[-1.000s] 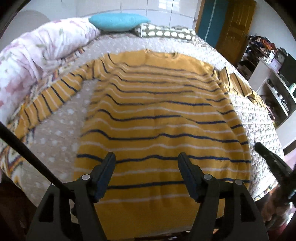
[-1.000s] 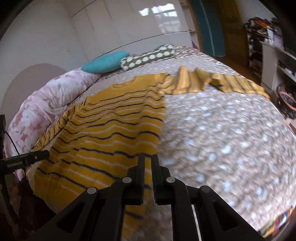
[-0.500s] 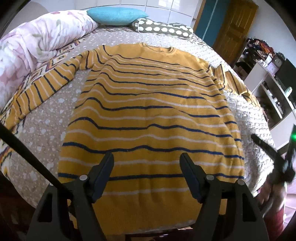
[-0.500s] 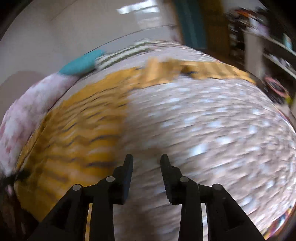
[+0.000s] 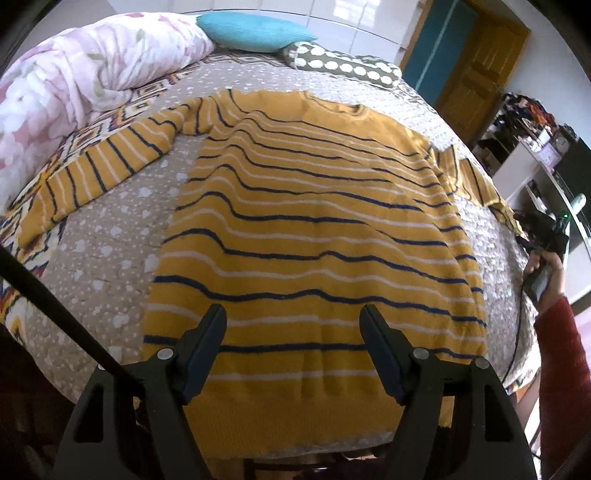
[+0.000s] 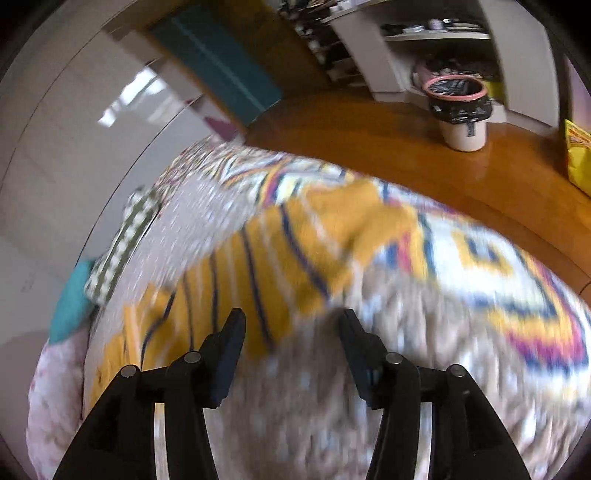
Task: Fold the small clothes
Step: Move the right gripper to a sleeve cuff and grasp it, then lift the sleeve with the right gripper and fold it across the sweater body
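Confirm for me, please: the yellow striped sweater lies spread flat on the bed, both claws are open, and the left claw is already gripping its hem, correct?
Not quite. The left claw is open but grips nothing: the left wrist view shows its fingers apart above the hem of the sweater, no fabric between them. The rest holds: the sweater lies spread on the bed, and the right claw is open too.

The bed (image 5: 110, 229) wears a beige spotted cover with a bright patterned border. At its head lie a teal pillow (image 5: 255, 31) and, just beside it, a brown dotted bolster (image 5: 343, 66); a pink floral duvet (image 5: 74, 81) is heaped next to the pillow. Past the bed's far corner stands a wooden door (image 5: 476, 74). On the wood floor (image 6: 388, 147) off the bed's side stands a white bin (image 6: 460, 110) with a black liner, against white shelves (image 6: 424, 44).
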The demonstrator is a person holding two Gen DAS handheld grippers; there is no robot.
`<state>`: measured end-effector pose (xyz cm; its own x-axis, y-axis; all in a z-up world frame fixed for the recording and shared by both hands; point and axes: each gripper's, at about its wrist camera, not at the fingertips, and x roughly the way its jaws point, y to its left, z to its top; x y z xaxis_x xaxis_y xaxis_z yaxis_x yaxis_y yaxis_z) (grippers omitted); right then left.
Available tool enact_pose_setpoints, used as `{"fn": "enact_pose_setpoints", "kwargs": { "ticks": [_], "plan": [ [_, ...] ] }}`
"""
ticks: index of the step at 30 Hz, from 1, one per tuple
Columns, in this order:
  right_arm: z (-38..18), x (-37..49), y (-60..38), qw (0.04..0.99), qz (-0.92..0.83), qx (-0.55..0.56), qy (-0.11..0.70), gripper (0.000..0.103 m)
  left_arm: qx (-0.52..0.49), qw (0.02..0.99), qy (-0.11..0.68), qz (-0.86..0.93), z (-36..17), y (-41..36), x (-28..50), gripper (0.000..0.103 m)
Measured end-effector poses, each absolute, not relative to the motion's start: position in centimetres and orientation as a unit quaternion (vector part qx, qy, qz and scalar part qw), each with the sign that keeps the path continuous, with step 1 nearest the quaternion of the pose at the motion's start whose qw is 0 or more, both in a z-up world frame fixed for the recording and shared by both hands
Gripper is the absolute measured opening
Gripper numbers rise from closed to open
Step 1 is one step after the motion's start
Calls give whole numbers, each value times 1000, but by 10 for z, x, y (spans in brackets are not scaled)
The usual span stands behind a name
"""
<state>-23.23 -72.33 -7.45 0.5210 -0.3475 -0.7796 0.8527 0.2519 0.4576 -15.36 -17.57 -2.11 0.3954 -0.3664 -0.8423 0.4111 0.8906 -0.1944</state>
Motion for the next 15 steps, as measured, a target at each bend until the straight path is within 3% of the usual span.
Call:
{"fn": "enact_pose_setpoints", "kwargs": {
  "ticks": [1, 4, 11, 15],
  "plan": [
    [-75, -230, -733, 737, -408, 464, 274, 56, 18, 834, 501, -230, -22, -175, -152, 73],
    [-76, -224, -757, 723, -404, 488, 278, 10, 13, 830, 507, -230, -24, -176, -150, 73],
    [-33, -269, -789, 702, -505, 437, 249, 7, 14, 838, 494, -231, -20, -173, -145, 73],
    [-11, -249, -772, 718, -512, 385, 270, 7, -4, 837, 495, -233, -23, -165, -143, 73]
  ]
}}
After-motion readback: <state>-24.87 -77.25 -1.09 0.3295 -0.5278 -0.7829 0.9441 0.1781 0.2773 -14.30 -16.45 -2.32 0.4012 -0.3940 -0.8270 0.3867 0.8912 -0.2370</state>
